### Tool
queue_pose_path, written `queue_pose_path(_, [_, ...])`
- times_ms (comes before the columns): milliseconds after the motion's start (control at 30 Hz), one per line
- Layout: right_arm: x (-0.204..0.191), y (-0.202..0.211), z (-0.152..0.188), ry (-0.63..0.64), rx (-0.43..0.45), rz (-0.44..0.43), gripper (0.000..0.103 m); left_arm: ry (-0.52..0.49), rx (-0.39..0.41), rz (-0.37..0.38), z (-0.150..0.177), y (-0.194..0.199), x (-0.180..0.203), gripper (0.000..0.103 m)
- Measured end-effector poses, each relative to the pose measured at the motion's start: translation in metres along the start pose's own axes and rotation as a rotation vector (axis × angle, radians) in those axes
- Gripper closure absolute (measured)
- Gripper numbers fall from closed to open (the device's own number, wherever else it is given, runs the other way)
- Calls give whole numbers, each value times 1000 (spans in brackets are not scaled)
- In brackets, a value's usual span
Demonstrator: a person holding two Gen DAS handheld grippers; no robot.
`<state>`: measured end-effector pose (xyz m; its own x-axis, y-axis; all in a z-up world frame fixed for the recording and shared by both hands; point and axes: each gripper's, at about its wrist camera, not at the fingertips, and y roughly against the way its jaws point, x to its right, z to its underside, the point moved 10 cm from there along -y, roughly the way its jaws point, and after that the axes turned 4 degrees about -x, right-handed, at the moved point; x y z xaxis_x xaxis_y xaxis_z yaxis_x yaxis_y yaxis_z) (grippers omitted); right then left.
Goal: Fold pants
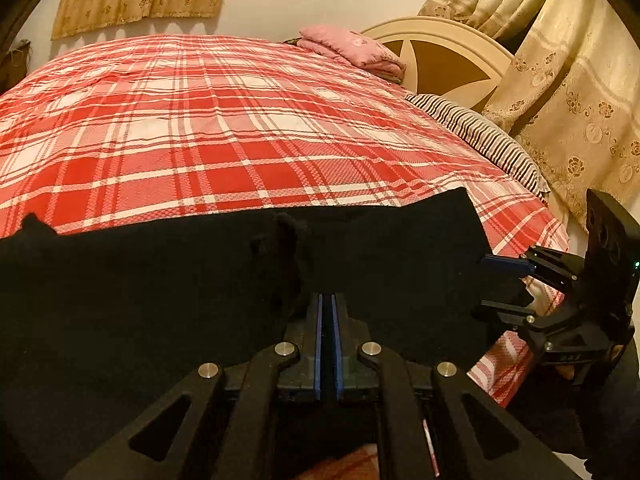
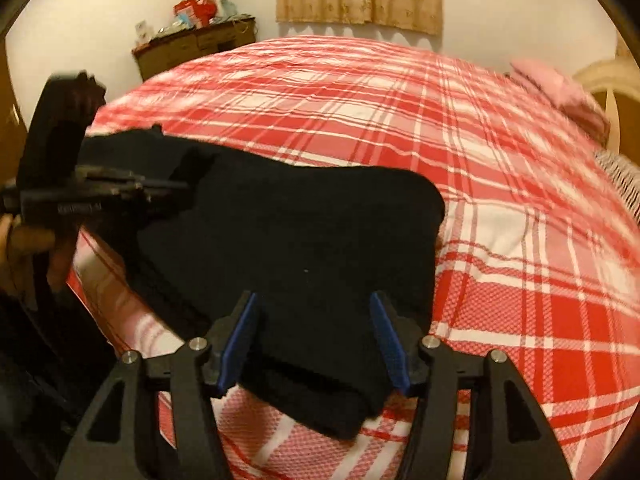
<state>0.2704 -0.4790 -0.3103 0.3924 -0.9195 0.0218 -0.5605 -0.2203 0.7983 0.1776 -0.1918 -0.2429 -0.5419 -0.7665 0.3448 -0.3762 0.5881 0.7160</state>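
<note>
Black pants (image 1: 200,280) lie folded along the near edge of the bed, a dark slab in the right wrist view (image 2: 300,232) too. My left gripper (image 1: 329,300) is shut, its blue pads nearly together, pinching the pants' edge. From the right wrist view it (image 2: 180,186) comes in from the left and holds a raised bit of the fabric. My right gripper (image 2: 313,298) is open and straddles the near right end of the pants, its blue pads clear of the cloth on both sides. The left wrist view shows it (image 1: 482,285) at the pants' right corner.
The red and white plaid bedspread (image 1: 240,128) covers the whole bed. A folded pink blanket (image 1: 352,50) and a striped pillow (image 1: 480,136) lie by the cream headboard (image 1: 440,36). Curtains (image 1: 568,92) hang at the right. A cluttered brown cabinet (image 2: 192,48) stands past the bed's far left.
</note>
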Motion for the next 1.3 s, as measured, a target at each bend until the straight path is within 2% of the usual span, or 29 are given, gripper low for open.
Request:
queue_pose_path(67, [0,2,0,4,2,25,42,-15,5,-22,0,6,-2,98])
queue_pose_path(133, [-1,5,-3,-6,9,35,41,-46,7,-83,1,12,-7,98])
queue_pose_path(200, [-3,10,-8,-21,24,47,39,-56,18,-119,1,19,-13,91])
queue_pose_path(233, [-4,14,-13,-26,42,53,38,-61,28,-129,0,22,-15,60])
queue_pose_path(267, [-7,18,-19,-28,63,58,38,-62,42,-143,-1,26,-17,15])
queue_pose_path(300, [-9,20,-24,-26,79,59,38,-58,70,-178,-3,33,-22,1])
queue_pose_path(333, [-13,23,-30,-23,97,58,37,-53,100,-198,-5,38,-25,1])
queue_pose_path(433, [-26,28,-46,-11,131,60,29,-48,116,-201,-9,48,-31,1])
queue_pose_path(567, [-41,13,-64,-12,128,50,29,-55,128,-235,-9,55,-38,1])
queue_pose_path(867, [-62,-19,-96,-56,136,31,29,13,121,-272,1,64,-75,1])
queue_pose_path(933, [-72,-26,-101,-51,133,20,29,24,126,-304,4,72,-87,1])
queue_pose_path(1067, [-106,-61,-98,32,51,-16,29,46,141,-373,11,95,-121,1])
queue_pose_path(1100, [-112,-68,-96,53,39,-13,28,58,140,-402,12,104,-135,1])
queue_pose_path(1167, [-122,-78,-92,111,36,37,19,115,156,-435,8,123,-161,1])
queue_pose_path(1233, [-127,-79,-91,163,48,72,19,143,191,-448,4,145,-181,1])
queue_pose_path(1300, [-125,-72,-92,167,52,71,22,131,218,-535,4,169,-202,1])
